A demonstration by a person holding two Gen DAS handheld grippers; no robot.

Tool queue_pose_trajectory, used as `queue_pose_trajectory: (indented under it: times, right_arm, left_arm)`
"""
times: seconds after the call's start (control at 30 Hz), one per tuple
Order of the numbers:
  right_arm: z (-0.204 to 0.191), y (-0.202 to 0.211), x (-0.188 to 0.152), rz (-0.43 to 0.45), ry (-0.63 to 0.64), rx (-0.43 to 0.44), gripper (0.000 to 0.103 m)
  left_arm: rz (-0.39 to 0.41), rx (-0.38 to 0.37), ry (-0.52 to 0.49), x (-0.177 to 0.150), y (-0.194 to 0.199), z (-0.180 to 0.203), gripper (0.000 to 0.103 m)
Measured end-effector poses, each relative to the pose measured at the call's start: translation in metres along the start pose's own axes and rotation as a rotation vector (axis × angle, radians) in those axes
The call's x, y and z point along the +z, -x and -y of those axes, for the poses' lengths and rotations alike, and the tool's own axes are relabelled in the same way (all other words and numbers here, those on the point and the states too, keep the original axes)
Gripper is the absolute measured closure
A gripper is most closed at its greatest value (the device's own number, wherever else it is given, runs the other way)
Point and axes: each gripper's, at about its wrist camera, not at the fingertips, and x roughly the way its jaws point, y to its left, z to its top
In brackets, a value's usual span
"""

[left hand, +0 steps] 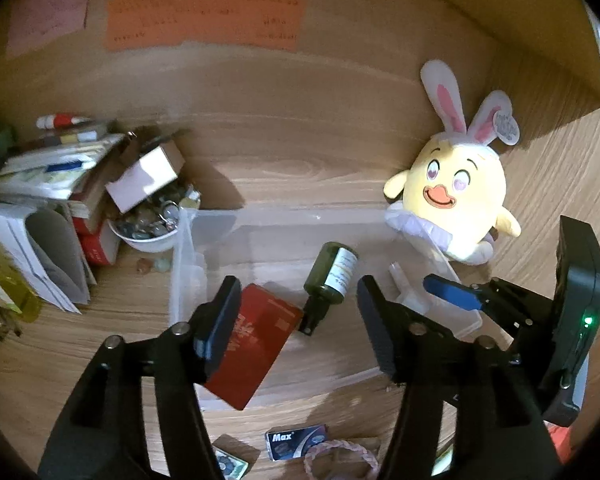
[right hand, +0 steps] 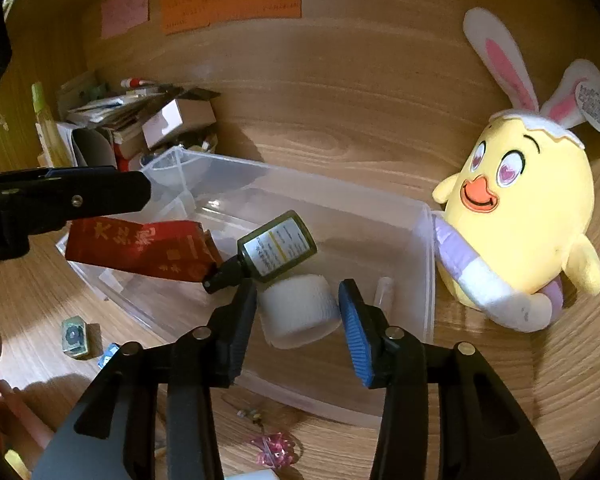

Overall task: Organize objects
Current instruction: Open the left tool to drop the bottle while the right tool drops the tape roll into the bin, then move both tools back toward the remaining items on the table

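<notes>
A clear plastic bin [left hand: 188,264] [right hand: 428,280] lies on the wooden desk. In it lie a red box [left hand: 260,344] [right hand: 140,248], a dark green bottle with a black cap [left hand: 332,276] [right hand: 276,250], a white roll [right hand: 300,312] and a small clear vial [right hand: 382,290]. My left gripper [left hand: 296,324] is open above the bin, its left finger next to the red box. My right gripper [right hand: 298,320] is open and straddles the white roll without closing on it. It also shows in the left wrist view [left hand: 500,304].
A yellow chick plush with bunny ears [left hand: 456,196] [right hand: 520,216] leans beside the bin's right end. A pile of books, papers and a white bowl of trinkets [left hand: 148,228] stands at the left. Small items lie in front: a blue Max box [left hand: 296,440], a pink cord [left hand: 340,456], a pink ribbon [right hand: 274,446].
</notes>
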Motion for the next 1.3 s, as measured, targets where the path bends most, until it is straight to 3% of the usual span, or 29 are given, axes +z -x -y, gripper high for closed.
queue_pose_trajectory:
  times: [0.47, 0.97, 1.3]
  right_arm:
    - [-0.008, 0.042, -0.001, 0.085, -0.004, -0.008, 0.03]
    - [-0.027, 0.094, -0.026, 0.15, 0.029, -0.013, 0.022]
    - [-0.049, 0.097, -0.051, 0.112, 0.037, 0.03, 0.022]
  left_arm:
    - [0.084, 0.082, -0.068, -0.013, 0.05, 0.007, 0.009]
    - [0.035, 0.111, -0.089, -0.063, 0.082, -0.005, 0.006]
    - [-0.045, 0.159, -0.066, -0.111, 0.089, -0.028, 0.005]
